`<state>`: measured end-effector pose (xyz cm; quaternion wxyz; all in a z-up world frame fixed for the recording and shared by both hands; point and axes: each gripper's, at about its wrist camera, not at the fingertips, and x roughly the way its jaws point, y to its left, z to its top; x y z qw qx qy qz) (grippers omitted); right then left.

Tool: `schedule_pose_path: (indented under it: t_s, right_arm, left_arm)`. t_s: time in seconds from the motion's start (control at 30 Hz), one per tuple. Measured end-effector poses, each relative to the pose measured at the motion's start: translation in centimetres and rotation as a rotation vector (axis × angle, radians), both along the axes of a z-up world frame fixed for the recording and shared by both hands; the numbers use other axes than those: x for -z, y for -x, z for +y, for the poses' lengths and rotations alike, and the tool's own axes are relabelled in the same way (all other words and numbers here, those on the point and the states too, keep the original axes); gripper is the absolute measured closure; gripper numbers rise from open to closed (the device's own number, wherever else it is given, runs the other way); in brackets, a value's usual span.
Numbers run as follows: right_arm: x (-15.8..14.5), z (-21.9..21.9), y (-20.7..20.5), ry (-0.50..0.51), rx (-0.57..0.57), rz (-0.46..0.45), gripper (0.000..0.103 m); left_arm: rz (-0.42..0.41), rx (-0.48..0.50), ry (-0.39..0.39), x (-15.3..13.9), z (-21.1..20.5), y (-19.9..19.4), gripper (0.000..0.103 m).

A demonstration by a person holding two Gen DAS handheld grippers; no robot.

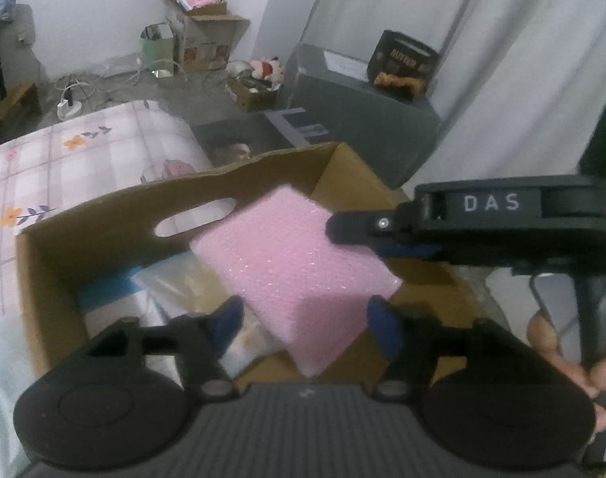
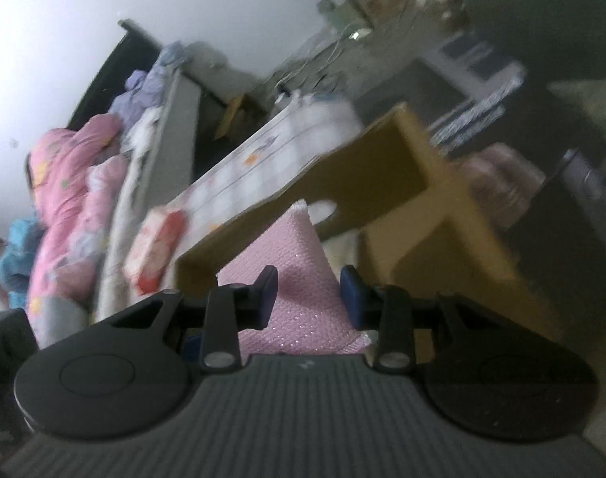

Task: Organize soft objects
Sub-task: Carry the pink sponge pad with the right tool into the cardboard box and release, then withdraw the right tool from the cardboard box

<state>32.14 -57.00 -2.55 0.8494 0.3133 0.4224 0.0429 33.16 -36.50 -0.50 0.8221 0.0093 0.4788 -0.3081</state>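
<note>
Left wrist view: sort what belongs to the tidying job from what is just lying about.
In the job:
pink bubble-wrap pad
open cardboard box
right gripper, holding the pad
left gripper

Lying about:
floral bedsheet
plush toy
grey cabinet

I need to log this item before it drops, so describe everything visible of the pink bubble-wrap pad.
The pink bubble-wrap pad is a flat, roughly square pouch of soft pink plastic with a fine bubbled, slightly glinting surface. It hangs tilted, corner down, over the open cardboard box, above clear-wrapped items inside. The right gripper pinches it by one edge, seen from the side in the left wrist view. The left gripper stands open around its lower corner, its pads apart from the pad. Both views are slightly blurred.
</note>
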Motion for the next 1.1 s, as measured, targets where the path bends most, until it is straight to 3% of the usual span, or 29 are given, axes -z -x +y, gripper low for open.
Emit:
schedule_pose_path:
  t_s: [0.27, 0.6, 0.9, 1.1]
  right_arm:
    - [2.3, -1.0, -0.7, 0.092, 0.026, 0.007, 0.069]
    - [-1.5, 0.3, 2.6, 0.073, 0.036, -0.058, 0.069]
    - [-5.5, 6.8, 9.2, 0.004, -0.069, -0.14, 0.068]
    - [-7.6, 13.7, 11.5, -0.057, -0.199, -0.188, 0.067]
  left_arm:
    - [0.016, -0.025, -0.042, 1.1, 0.2, -0.8, 0.029]
    - [-0.036, -0.058, -0.02, -4.7, 6.2, 1.7, 0.027]
    - [-0.149, -0.122, -0.012, -11.3, 19.8, 8.7, 0.019]
    - [-0.212, -0.25, -0.009, -12.4, 29.6, 13.9, 0.017]
